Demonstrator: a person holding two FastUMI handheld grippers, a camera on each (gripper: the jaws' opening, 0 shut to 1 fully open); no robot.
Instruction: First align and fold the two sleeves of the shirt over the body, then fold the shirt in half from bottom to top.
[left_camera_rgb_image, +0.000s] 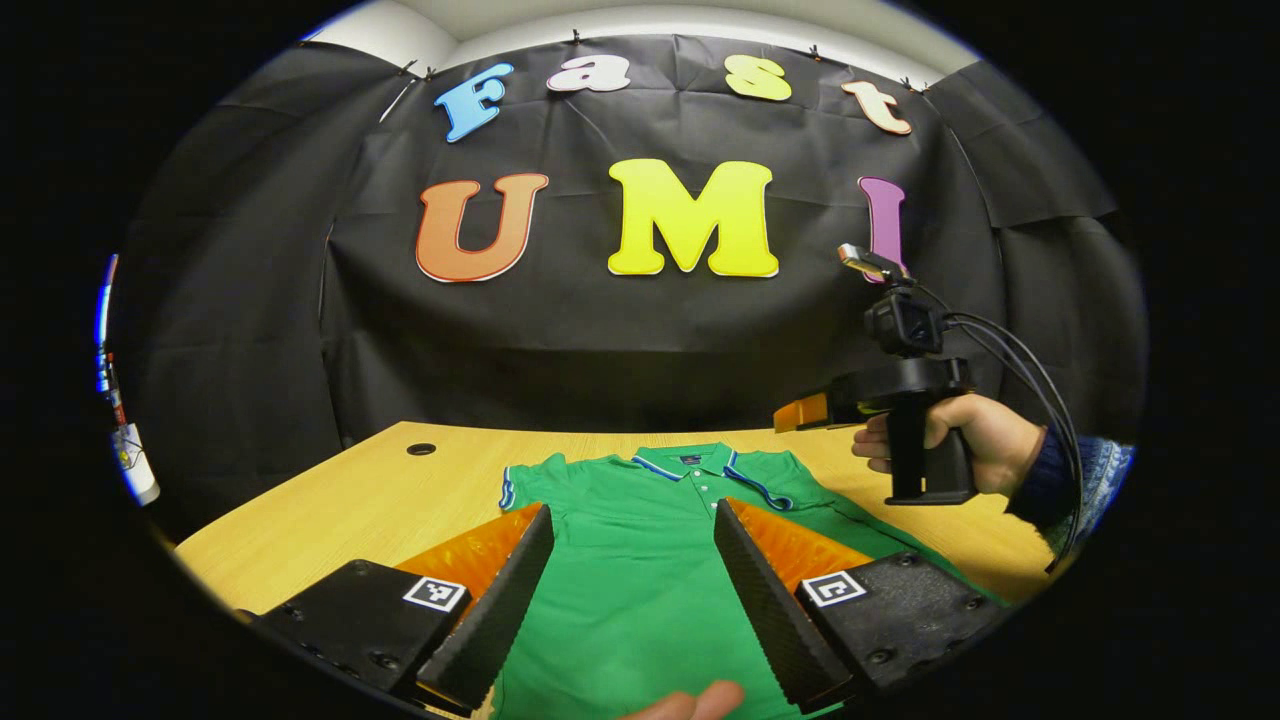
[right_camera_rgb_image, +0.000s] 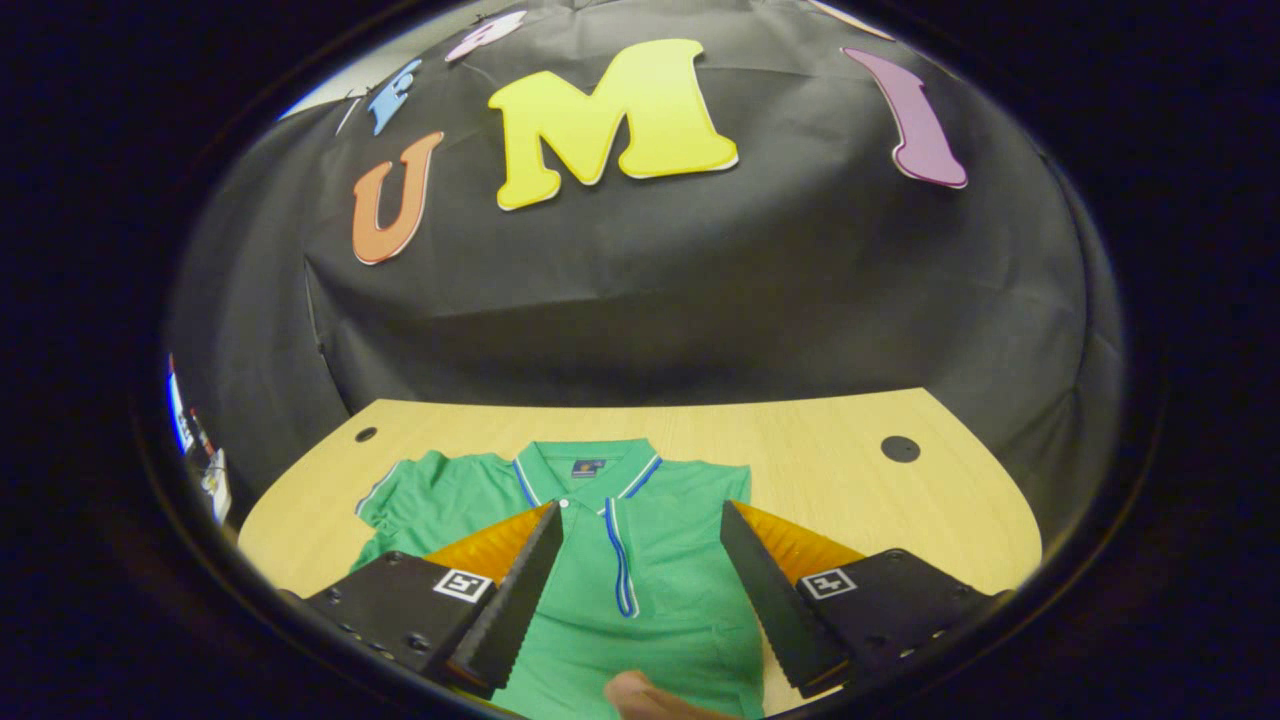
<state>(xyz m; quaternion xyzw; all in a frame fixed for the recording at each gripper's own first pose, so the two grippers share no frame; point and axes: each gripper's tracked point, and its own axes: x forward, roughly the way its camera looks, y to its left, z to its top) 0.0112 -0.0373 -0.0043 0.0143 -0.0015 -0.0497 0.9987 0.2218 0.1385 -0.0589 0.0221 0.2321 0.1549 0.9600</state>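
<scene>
Over shirt (left_camera_rgb_image: 640, 560), both tools spread (right sleeve (right_camera_rgb_image: 700, 540) folded).

The green short-sleeved polo shirt (left_camera_rgb_image: 640, 570) runs off the left gripper view's bottom edge, its hem unseen; the right gripper's fingers (left_camera_rgb_image: 800, 412) are mostly hidden behind its body.

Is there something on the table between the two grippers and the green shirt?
Nothing visible stands in the way. The shirt lies flat on the table, and both the left gripper and the right gripper hover over it with fingers apart. The bare wood beside the shirt holds no other objects.
</scene>
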